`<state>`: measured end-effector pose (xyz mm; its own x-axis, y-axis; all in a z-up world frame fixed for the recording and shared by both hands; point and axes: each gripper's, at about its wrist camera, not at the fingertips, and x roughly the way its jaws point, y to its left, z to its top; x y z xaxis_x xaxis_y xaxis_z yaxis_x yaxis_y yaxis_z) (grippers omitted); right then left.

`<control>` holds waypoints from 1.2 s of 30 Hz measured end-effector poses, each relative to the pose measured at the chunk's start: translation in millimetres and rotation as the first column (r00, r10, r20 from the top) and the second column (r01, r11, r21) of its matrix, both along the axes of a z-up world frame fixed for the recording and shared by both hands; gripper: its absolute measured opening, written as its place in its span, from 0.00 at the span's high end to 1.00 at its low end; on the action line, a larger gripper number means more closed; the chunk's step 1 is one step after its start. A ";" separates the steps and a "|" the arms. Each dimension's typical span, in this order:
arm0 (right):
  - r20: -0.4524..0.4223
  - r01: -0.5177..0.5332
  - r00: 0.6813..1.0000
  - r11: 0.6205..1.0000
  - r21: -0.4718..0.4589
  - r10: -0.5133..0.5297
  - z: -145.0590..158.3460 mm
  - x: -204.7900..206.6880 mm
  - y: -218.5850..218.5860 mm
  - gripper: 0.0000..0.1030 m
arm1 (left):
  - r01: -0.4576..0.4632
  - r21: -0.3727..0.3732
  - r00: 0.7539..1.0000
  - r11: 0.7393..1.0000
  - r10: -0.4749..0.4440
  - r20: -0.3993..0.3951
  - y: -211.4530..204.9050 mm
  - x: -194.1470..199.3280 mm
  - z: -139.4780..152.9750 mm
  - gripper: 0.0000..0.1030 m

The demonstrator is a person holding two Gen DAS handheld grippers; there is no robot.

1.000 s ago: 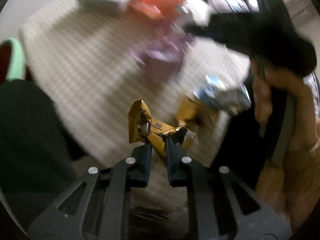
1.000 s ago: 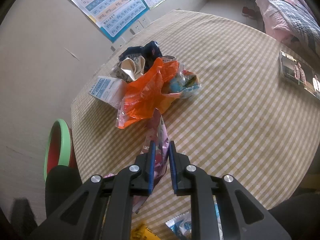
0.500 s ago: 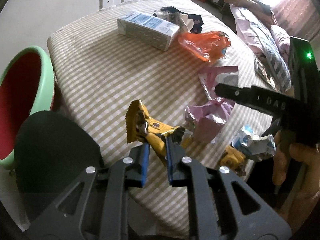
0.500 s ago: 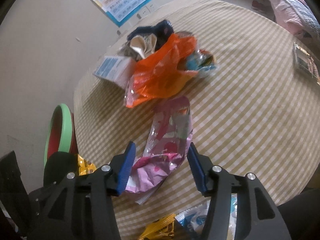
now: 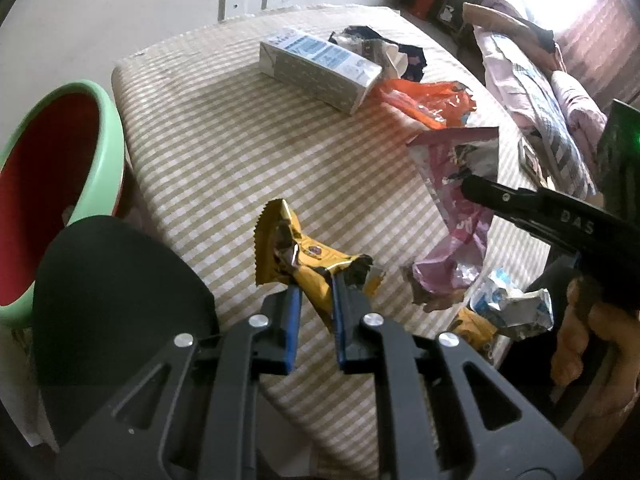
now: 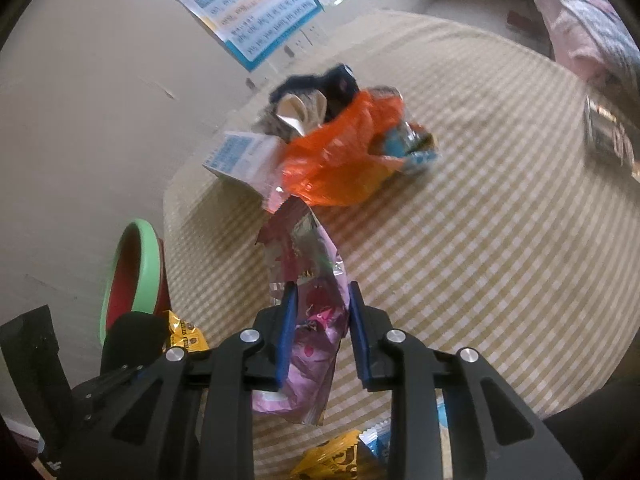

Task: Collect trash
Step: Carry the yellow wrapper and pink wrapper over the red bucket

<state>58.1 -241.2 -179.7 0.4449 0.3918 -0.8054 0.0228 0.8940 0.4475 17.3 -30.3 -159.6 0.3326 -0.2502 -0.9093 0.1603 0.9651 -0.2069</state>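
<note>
Bare tablecloth (image 6: 500, 264) right of orange bag (image 6: 340, 164).

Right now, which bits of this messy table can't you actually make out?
- Orange bag, right wrist view: contents mostly covered; only a blue packet peeks out.
- Dark bundle, right wrist view: blurred.
- Pink wrapper, right wrist view: the closing right gripper hides its lower sides.
- Yellow wrapper, left wrist view: tail hidden between the left gripper pads.

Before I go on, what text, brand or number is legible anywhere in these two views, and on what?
"DAS": raised letters on the right gripper, seen from the left wrist.
Wall chart: rows of characters, too blurred to read.
White and blue carton: print too small.
Pink wrapper, yellow wrapper: graphics only, nothing legible.
</note>
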 end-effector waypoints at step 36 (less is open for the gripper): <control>0.117 -0.058 0.991 0.997 -0.043 0.063 48.6 -23.0 37.6 0.76 | -0.085 0.020 0.967 0.996 0.077 0.244 30.3 -4.1 67.4 0.87</control>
<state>35.2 -203.5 -131.1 0.5143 0.3896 -0.7640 -0.0825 0.9092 0.4081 13.2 0.0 -92.2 0.5626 -0.1868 -0.8054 0.1232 0.9822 -0.1417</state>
